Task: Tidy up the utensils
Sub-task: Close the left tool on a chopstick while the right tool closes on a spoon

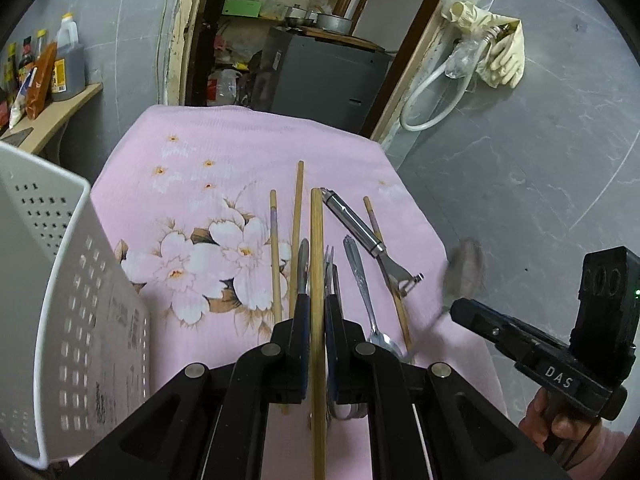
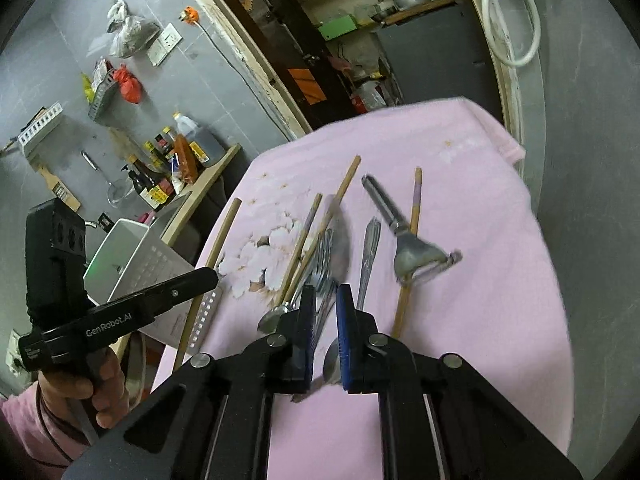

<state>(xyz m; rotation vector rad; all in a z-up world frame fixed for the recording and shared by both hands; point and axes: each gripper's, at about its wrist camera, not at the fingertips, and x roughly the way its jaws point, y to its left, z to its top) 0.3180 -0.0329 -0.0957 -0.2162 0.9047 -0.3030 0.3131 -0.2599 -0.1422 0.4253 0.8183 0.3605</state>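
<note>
A: The left hand-held gripper (image 1: pixel 316 320) is clamped on a long pale wooden chopstick (image 1: pixel 317 248). The stick sits just to the right of the white perforated plastic basket (image 1: pixel 60 280) and sticks out well past the pads at both ends.

B: The risk there is pivoting. A narrow pinch on a round stick may let it swivel, and the far end could then catch the basket's rim instead of dropping in.

A: The right hand-held gripper (image 2: pixel 324 320), further right of the basket, appears closed on the thin handle of a metal spoon (image 1: pixel 464 268). The spoon is blurred, so how firm the grip is cannot be told.

B: The bowl end is heavy and could swing or slide out. Both tools are also probably headed for the one basket, so the grippers may collide or knock it off the table (image 1: pixel 200 152).
</note>
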